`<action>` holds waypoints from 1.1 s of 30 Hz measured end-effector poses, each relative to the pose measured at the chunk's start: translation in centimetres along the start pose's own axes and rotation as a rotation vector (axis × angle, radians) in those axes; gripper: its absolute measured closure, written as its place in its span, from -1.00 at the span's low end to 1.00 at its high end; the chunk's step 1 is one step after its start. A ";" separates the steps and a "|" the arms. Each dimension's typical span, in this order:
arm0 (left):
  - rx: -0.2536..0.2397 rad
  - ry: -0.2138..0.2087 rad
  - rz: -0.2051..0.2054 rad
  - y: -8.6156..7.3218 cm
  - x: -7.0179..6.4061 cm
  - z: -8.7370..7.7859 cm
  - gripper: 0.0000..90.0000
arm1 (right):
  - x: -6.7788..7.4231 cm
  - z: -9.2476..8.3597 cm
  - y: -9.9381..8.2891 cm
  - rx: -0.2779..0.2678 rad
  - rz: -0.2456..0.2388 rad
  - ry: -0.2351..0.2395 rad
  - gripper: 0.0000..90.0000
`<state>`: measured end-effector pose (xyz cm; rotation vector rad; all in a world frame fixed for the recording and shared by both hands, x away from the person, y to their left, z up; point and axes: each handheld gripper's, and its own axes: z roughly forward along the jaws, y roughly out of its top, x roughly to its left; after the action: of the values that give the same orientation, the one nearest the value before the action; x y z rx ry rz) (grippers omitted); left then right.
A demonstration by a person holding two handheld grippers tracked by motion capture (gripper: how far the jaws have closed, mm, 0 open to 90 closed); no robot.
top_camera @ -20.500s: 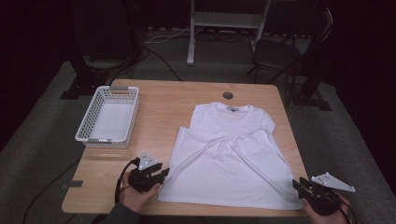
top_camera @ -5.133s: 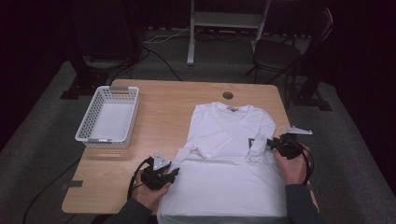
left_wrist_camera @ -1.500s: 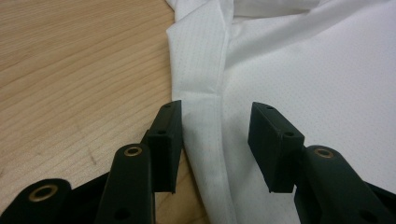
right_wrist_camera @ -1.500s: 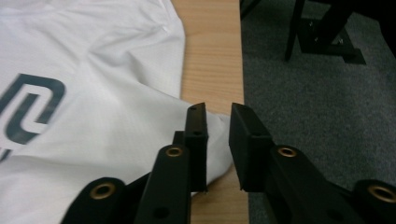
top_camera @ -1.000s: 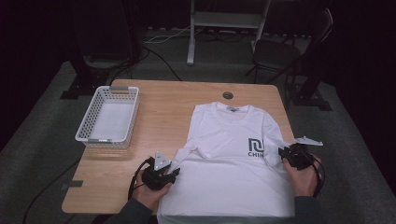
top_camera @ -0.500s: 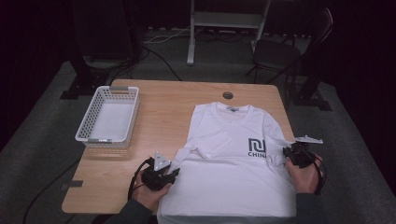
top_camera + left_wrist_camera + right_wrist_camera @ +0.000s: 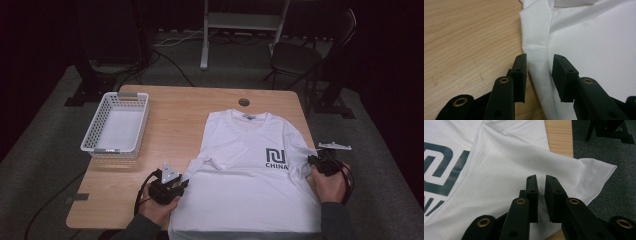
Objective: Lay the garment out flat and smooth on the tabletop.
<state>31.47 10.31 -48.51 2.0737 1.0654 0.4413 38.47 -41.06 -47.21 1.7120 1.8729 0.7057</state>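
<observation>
A white T-shirt [image 7: 250, 195] with a dark "CHINA" logo [image 7: 276, 158] lies flat on the wooden table [image 7: 180, 115]. Its left sleeve [image 7: 227, 152] is folded in over the chest. Its right sleeve [image 7: 594, 170] is spread out and hangs past the table's right edge. My left gripper [image 7: 181, 184] [image 7: 538, 60] sits at the shirt's left side. Its jaws have just been closing and straddle the folded side edge [image 7: 536, 47] without pressing it. My right gripper [image 7: 314, 161] [image 7: 541, 178] is over the right sleeve. Its jaws have just been closing to a narrow gap, with flat fabric showing through.
A white mesh basket [image 7: 111, 150] stands empty on the table's left part. A round cable hole [image 7: 244, 102] sits at the far edge behind the collar. A dark chair [image 7: 300, 55] and a stand leg [image 7: 205, 45] are beyond the table on grey carpet.
The right sleeve, earlier folded over the chest, now lies spread out, uncovering the logo. My right gripper has drifted slightly right within the last second. My left hand has stayed put.
</observation>
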 end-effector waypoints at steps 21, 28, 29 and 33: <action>0.002 0.005 0.003 0.1 -0.2 0.1 0.37 | 2.4 -2.6 -1.2 -0.025 -0.005 0.088 0.52; 0.002 0.002 0.001 0.1 -0.2 0.1 0.36 | 2.5 -1.6 -1.6 0.008 -0.008 0.078 0.62; 0.003 0.003 0.002 0.1 -0.2 0.1 0.36 | 2.5 -1.5 -1.5 0.009 -0.011 0.074 0.64; 0.002 0.004 0.004 0.1 -0.2 0.1 0.36 | 2.1 -1.5 -1.4 0.016 -0.024 0.050 0.68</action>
<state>31.45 10.12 -48.51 2.0778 1.0648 0.4464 36.31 -39.17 -47.09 1.6933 1.9354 0.7322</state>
